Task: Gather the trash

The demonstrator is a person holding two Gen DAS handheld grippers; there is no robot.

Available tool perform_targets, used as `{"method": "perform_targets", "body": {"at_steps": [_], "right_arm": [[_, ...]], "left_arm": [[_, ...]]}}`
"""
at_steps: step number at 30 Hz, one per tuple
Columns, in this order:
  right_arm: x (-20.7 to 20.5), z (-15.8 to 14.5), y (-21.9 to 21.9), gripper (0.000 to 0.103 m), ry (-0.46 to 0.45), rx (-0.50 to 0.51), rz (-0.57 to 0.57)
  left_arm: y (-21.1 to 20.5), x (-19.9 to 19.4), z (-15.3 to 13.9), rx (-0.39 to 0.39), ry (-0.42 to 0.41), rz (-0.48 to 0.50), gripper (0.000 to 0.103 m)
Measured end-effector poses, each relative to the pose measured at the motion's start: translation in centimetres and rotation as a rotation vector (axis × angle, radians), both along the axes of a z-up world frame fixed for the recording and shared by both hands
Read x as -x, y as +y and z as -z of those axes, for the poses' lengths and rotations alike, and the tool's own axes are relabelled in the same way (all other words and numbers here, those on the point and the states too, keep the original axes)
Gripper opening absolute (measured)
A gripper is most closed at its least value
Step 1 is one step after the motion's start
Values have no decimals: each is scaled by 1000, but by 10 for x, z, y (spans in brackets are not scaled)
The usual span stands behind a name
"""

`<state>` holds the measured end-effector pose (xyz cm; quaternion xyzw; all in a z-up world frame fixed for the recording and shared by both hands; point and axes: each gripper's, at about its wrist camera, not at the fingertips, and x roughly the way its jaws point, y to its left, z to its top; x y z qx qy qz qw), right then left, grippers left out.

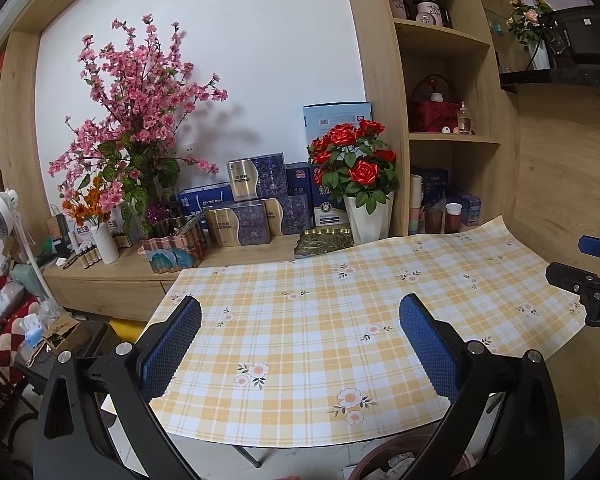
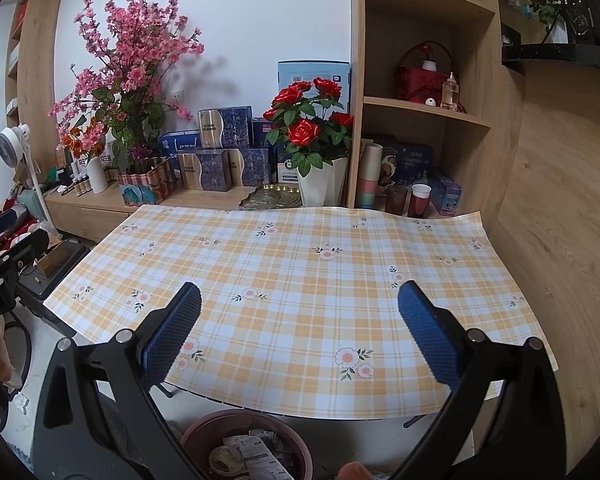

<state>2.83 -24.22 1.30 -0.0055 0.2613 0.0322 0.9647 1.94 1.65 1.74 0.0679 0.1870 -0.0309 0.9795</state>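
Pink bin (image 2: 204,436) below table holds crumpled papers (image 2: 252,450).

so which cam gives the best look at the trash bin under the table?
Right wrist. The trash bin sits at bottom centre below the table edge, with its rim and the paper scraps inside visible. The left wrist view shows only a sliver of its rim at the bottom edge, partly behind the left gripper.

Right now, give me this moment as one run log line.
left gripper open | right gripper open | tablecloth bare | trash in bin
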Motion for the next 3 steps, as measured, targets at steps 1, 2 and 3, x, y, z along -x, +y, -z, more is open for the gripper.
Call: {"method": "perform_targets", "body": {"at_steps": [1, 2, 3], "right_arm": [[-1, 1, 0, 97, 1, 3, -1], [-1, 0, 1, 97, 2, 5, -1], [-1, 1, 1, 97, 3, 6, -2]], "left_arm": [[0, 0, 0, -2, -2, -4, 97], [1, 0, 0, -6, -5, -10, 97], [2, 1, 0, -7, -6, -14, 97]]}}
